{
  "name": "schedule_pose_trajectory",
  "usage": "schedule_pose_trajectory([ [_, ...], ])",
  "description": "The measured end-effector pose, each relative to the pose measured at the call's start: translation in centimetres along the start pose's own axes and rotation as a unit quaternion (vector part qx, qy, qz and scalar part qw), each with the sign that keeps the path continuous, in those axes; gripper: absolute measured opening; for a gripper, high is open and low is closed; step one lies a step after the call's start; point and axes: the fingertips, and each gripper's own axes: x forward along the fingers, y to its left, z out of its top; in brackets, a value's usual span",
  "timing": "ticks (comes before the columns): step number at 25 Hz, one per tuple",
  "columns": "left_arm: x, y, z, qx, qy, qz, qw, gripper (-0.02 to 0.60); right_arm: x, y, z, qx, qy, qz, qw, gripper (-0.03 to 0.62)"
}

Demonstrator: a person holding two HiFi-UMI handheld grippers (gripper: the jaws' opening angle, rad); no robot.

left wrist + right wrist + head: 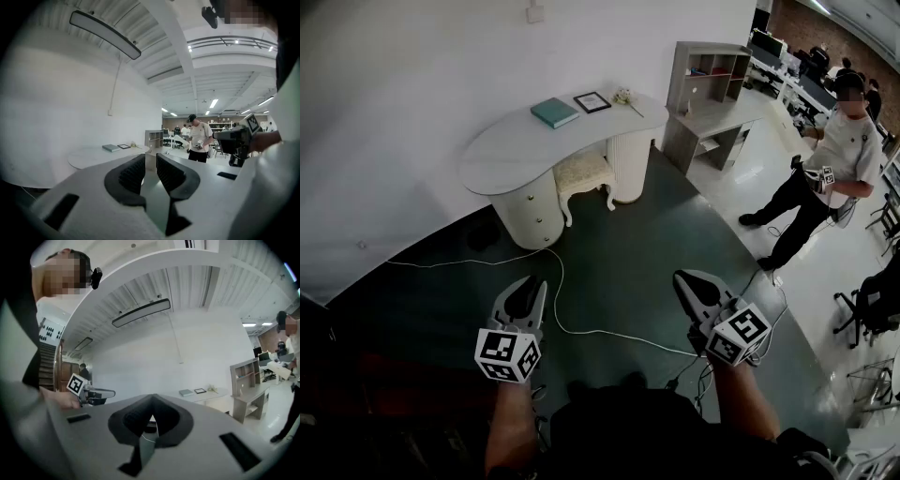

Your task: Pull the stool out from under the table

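We're standing well back from the white table (511,150), so the left claw (529,284) and right claw (685,279) just hang out front, roughly level. Left one's cracked a little with nothing in it, right one's pinched closed and empty. The stool (583,172) sits tucked under the table, untouched.

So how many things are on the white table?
3: a teal book on the left, a picture frame in the middle, a small pale bunch at the right end. Nothing seems hidden.
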Motion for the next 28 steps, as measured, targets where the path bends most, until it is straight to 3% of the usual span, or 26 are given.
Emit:
schedule_pose_trajectory([
  [2,0.5,-0.2,0.3,0.001,-0.005,0.007,1.0000,0.074,-0.2,-0.8,-0.4,0.005,0.004,0.000,1.000,0.003],
  [4,1.2,-0.4,0.5,0.002,-0.007,0.017,0.9998,0.009,-0.3,-1.5,-0.6,0.007,0.005,0.000,1.000,0.003],
  [8,2.7,-1.4,0.7,0.008,0.002,0.024,0.9997,0.008,-0.8,-2.9,-0.7,0.006,0.004,0.004,1.000,0.003],
  [13,4.7,-4.4,1.8,0.009,0.000,-0.010,0.9999,0.008,-2.3,-5.3,-0.4,0.002,-0.001,0.000,1.000,0.003],
  [19,6.8,-7.8,2.7,0.048,-0.009,-0.005,0.9988,0.008,-5.4,-7.7,-1.0,0.018,-0.001,0.007,1.000,0.005],
  [28,10.3,-10.0,1.7,0.054,0.002,-0.043,0.9976,0.009,-5.9,-10.8,-0.7,0.032,-0.014,-0.008,0.999,0.006],
])
